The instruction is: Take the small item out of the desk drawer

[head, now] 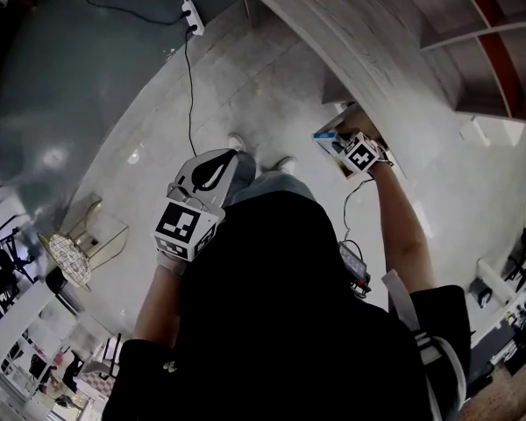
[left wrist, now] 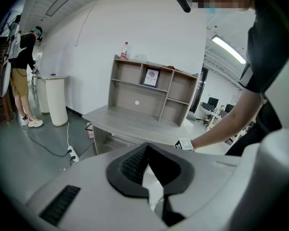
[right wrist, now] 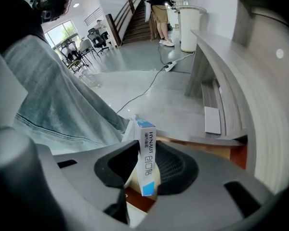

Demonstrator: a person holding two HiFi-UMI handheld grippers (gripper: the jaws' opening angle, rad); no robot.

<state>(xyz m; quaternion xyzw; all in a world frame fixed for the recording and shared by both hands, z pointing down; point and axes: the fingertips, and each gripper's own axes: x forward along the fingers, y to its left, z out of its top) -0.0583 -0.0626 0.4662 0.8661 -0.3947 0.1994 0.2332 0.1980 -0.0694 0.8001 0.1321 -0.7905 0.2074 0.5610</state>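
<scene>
A power strip (head: pixel 191 16) lies at your eleven o'clock, its cable (head: pixel 189 95) running towards you. In the left gripper view, a person (left wrist: pixel 21 76) stands beside a white pedestal (left wrist: pixel 55 100) at nine o'clock.

Small white-blue box (right wrist: pixel 147 153) upright on edge, gripped between fingers (right wrist: pixel 176 167), over open wooden drawer (right wrist: pixel 216 150).

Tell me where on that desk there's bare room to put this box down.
The desktop is bare along its front strip, between the hutch and the desk's front edge. The hutch's lower left compartment also looks empty. A framed picture takes the upper middle one; a bottle stands on top. The drawer is crowded by the right gripper with the box.
</scene>
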